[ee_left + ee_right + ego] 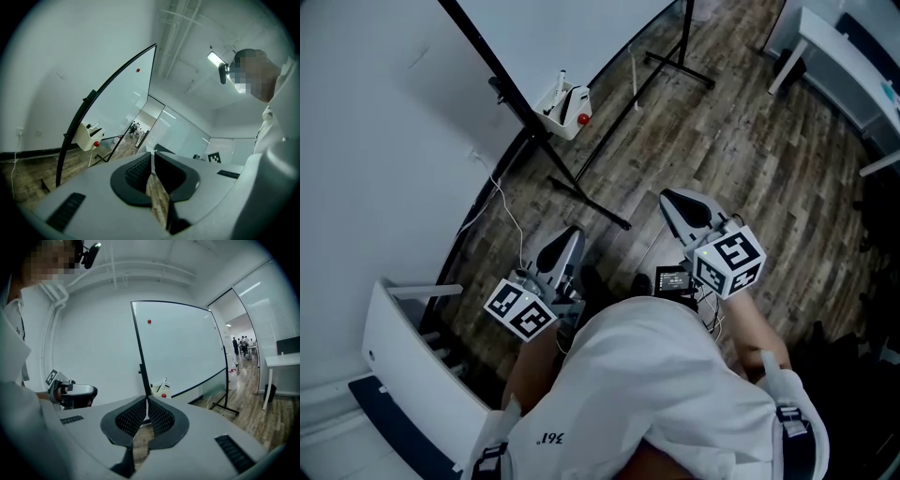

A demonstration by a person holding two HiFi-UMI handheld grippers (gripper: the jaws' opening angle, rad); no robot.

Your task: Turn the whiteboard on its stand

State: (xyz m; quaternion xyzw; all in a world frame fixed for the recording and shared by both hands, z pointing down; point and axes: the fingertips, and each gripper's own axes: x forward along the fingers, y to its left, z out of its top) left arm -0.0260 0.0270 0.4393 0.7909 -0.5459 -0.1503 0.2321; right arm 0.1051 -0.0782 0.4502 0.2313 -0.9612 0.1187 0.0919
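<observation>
Right now I am holding both tongs out in front of me, level with one another and well short of the whiteboard point(567, 33). My left tongs point(152, 158) are sitting almost shut, with only a thin slit showing between the ribbed black pads and nothing caught in it. My right tongs point(147, 403) are resting closed as well, pad tips meeting, and they too are carrying nothing. The whiteboard is standing upright on its black stand point(592, 204) ahead of me and a little to my left, close to the pale wall point(375, 141). Its feet are planted on the wooden floor point(750, 159). From my right tongs' view I am seeing the board's white face at a slant, with its near black edge running top to bottom. One small red magnet point(149, 321) is clinging near that face's upper corner. A white tray point(565, 108) is hanging at the board's lower edge beside the near upright, holding markers and something red. A thin white cable point(508, 220) is trailing across the floor from the wall toward my left side. A white table point(834, 56) is standing off to my right, well apart from the board. Neither pair of tongs is touching the board or its stand.
</observation>
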